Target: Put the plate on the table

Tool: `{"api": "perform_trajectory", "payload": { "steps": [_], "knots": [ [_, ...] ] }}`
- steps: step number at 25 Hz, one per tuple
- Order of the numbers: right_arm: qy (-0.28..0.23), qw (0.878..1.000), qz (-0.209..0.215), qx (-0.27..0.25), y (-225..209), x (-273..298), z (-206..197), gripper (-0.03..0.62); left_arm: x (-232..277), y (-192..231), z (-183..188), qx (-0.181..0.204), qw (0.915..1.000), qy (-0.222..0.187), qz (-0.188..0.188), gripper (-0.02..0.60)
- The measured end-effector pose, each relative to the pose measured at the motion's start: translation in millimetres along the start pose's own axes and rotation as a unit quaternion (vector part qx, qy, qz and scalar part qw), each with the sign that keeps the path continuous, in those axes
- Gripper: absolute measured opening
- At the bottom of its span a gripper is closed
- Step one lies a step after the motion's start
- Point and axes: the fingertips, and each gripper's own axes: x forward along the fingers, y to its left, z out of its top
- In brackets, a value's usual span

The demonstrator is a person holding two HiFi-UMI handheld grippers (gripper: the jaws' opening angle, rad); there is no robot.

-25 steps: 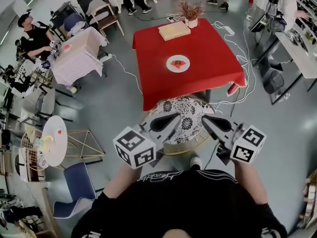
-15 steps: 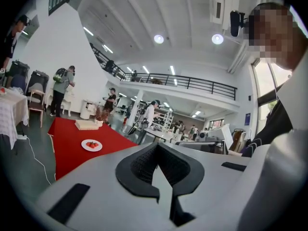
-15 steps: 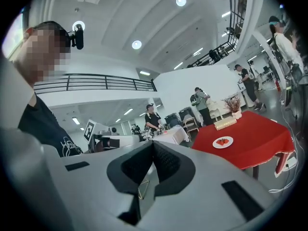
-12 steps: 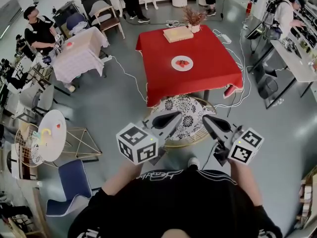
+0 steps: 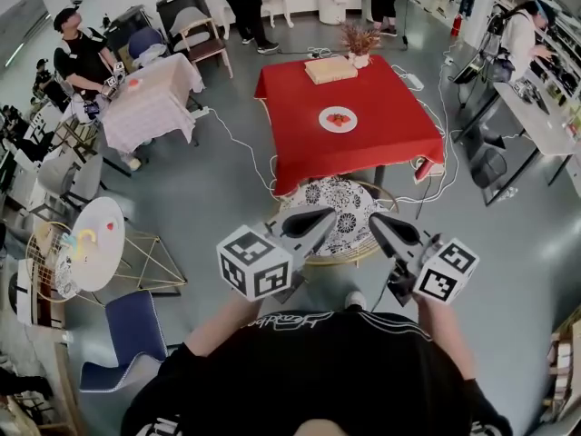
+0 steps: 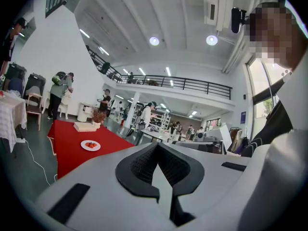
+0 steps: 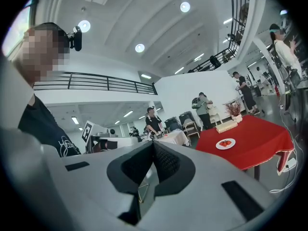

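Note:
A white plate (image 5: 338, 119) with red strawberries on it lies on the red-clothed table (image 5: 381, 143), well ahead of me in the head view. Both grippers are held low and close to my body, far short of the table. My left gripper (image 5: 318, 216) and my right gripper (image 5: 379, 222) are both shut, with nothing between the pads. In the left gripper view the left gripper (image 6: 157, 158) points past the plate (image 6: 90, 145), which shows small at the left. In the right gripper view the right gripper (image 7: 153, 150) has the plate (image 7: 225, 143) off to its right.
A round floral-cushioned seat (image 5: 338, 209) stands on the floor between me and the table. On the table's far edge are a flat wooden box (image 5: 330, 70) and a vase of dried flowers (image 5: 360, 39). Cables (image 5: 245, 148) run over the floor. People, chairs and a white-clothed table (image 5: 150, 103) fill the left.
In the head view the red table and plate have drifted up and to the right and look slightly smaller. Both grippers have kept their place and stayed shut.

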Motion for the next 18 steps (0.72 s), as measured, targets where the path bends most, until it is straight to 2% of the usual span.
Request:
{"api": "perform_trajectory", "payload": {
  "steps": [13,18],
  "knots": [
    [0.005,1.0,0.01,-0.003,15,5,11,0.008,-18,-7,16,0.004,0.9999,-0.008,0.012,0.006],
    [0.001,1.0,0.008,-0.003,16,1,-5,0.008,-25,-4,2,0.009,0.9997,-0.01,0.018,0.006]
  ]
}}
